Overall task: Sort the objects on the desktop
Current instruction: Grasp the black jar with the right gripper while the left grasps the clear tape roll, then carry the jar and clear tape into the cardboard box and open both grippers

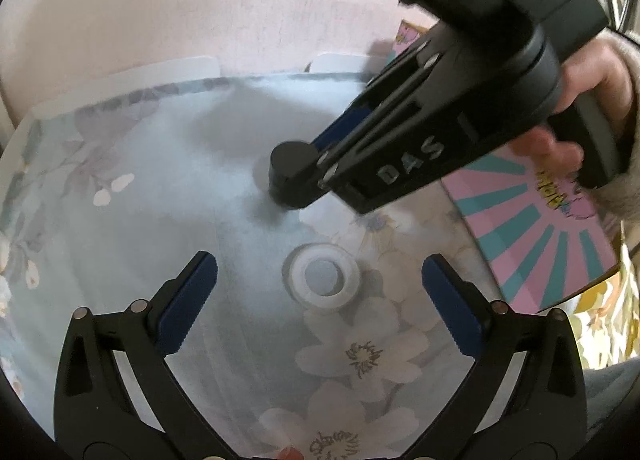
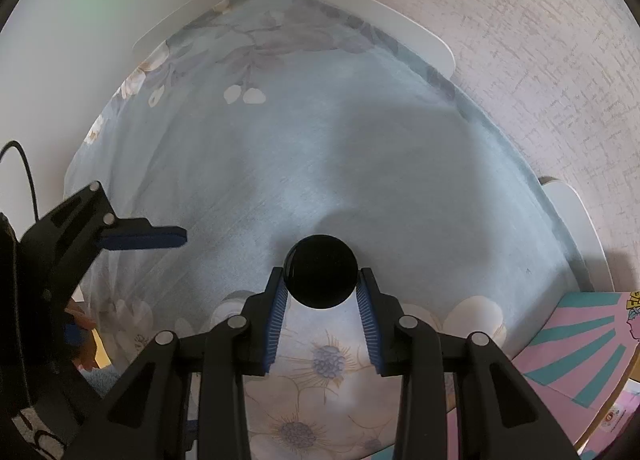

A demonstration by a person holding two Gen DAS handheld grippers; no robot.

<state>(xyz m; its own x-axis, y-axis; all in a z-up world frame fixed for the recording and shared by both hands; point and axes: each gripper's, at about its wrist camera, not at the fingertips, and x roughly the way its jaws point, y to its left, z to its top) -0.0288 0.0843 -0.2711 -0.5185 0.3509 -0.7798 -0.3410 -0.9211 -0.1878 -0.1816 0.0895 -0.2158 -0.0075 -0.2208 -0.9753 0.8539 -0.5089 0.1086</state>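
A black cylindrical container (image 1: 289, 169) stands on the floral cloth; in the right wrist view its round black top (image 2: 321, 271) sits between the blue pads. My right gripper (image 2: 322, 288) is shut on it, also seen reaching in from the right in the left wrist view (image 1: 316, 164). A white tape ring (image 1: 323, 275) lies flat on the cloth, just ahead of and between my left gripper's fingers. My left gripper (image 1: 319, 272) is open and empty above the cloth; one of its fingers (image 2: 144, 238) shows at the left of the right wrist view.
A pink and teal striped box (image 1: 548, 236) lies at the right, also in the right wrist view (image 2: 580, 344). The white table edge (image 2: 360, 0) meets the wall at the back. The pale blue floral cloth (image 2: 360, 164) covers the table.
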